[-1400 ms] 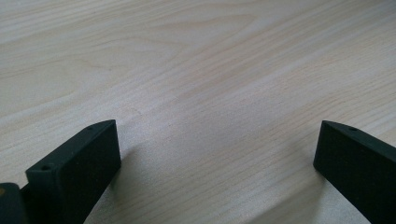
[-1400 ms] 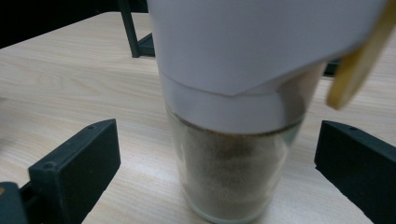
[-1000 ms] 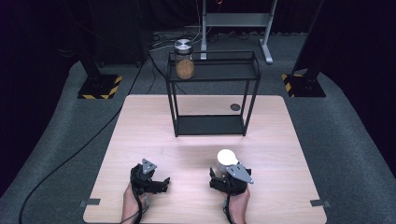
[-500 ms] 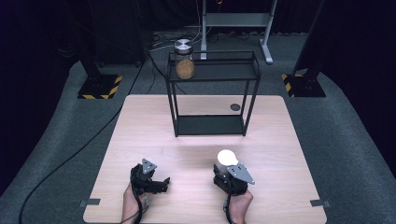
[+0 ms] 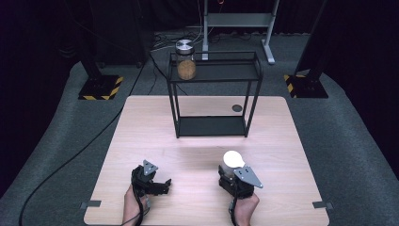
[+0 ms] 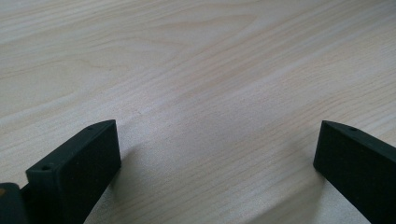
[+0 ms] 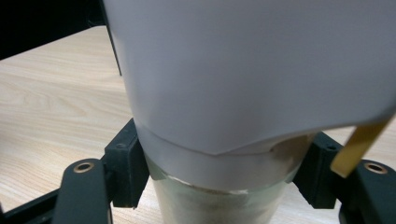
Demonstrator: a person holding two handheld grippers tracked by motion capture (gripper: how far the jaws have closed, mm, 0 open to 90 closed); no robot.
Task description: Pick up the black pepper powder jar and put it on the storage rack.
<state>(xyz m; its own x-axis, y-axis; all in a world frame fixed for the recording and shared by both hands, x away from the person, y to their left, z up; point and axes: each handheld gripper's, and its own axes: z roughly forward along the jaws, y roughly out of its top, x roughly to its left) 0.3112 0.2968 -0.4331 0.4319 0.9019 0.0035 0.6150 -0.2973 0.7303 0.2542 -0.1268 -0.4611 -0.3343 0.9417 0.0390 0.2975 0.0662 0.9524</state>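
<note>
A smooth, white-capped cylindrical jar (image 7: 224, 140) is clamped by the right tool (image 5: 235, 176). The left tool (image 5: 157, 184) is spread wide over pale wood-grain bench (image 6: 196, 70), grasping nothing.

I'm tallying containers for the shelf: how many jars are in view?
2. One glass jar with a metal lid and brown contents stands on the black rack's top shelf, left end. One white-topped jar is clamped in the right gripper over the table.
</note>
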